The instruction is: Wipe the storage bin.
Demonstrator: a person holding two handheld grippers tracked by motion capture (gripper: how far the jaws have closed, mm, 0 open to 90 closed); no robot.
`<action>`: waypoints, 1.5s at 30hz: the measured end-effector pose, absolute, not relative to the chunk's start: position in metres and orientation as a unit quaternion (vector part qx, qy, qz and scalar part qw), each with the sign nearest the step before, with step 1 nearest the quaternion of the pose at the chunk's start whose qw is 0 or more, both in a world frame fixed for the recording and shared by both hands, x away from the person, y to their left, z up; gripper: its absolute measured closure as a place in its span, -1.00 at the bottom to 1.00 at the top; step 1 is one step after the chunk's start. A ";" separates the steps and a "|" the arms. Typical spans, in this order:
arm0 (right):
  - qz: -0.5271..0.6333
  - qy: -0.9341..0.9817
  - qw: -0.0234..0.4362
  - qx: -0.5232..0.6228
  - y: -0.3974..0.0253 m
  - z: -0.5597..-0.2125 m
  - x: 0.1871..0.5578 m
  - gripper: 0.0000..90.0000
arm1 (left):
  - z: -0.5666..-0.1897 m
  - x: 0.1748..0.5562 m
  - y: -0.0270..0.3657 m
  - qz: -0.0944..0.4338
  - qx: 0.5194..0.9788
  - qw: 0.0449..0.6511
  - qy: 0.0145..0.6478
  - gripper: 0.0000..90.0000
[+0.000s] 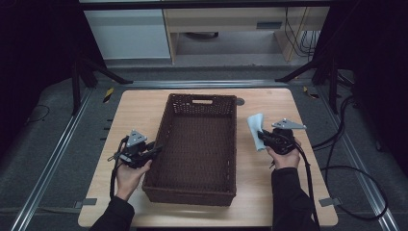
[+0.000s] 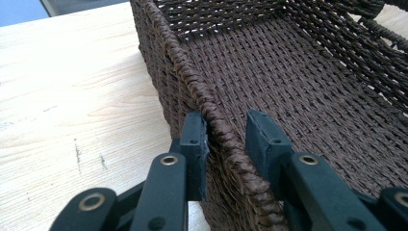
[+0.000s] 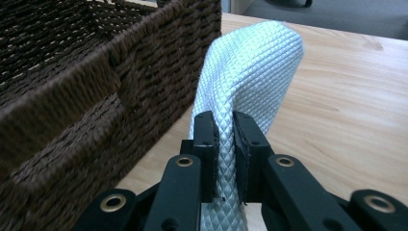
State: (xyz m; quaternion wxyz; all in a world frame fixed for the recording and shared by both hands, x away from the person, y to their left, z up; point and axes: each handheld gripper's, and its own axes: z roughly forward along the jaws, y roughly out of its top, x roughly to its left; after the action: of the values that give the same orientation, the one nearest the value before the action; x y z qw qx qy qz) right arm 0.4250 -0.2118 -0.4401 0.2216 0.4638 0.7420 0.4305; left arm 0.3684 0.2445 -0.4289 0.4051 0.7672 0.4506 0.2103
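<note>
A dark brown rectangular woven wicker basket stands in the middle of the pale wooden desk. The left hand-held gripper sits at the basket's left long wall; in the left gripper view its jaws straddle the braided rim, one outside the wall and one inside. The outer jaw touches the weave, while a gap shows between the inner jaw and the rim, so the jaws stand partly open. The right hand-held gripper is over the desk just right of the basket. Its jaws are closed tight on a fold of a pale blue, diamond-textured cloth, which rises above them and arches over beside the basket's outer wall.
</note>
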 end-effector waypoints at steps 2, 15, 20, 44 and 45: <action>0.435 0.739 0.224 0.463 -0.207 -0.440 0.430 0.81 | -0.429 0.369 0.245 0.209 0.767 0.406 0.451 0.53; 0.431 0.735 0.232 0.469 -0.187 -0.448 0.467 0.81 | -0.428 0.370 0.248 0.211 0.773 0.399 0.447 0.53; 0.419 0.742 0.220 0.476 -0.178 -0.470 0.483 0.81 | -0.427 0.370 0.248 0.213 0.775 0.395 0.445 0.53; 0.464 0.750 0.238 0.406 -0.162 -0.425 0.505 0.82 | -0.427 0.370 0.247 0.215 0.776 0.393 0.443 0.53; 0.453 0.759 0.231 0.407 -0.161 -0.429 0.505 0.82 | -0.427 0.370 0.247 0.215 0.776 0.393 0.444 0.53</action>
State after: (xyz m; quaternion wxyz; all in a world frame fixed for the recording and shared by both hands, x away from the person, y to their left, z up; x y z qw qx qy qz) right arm 0.5054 -0.1612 -0.4293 0.2306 0.4070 0.7586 0.4535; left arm 0.3698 0.2471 -0.4272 0.3933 0.7760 0.4436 0.2150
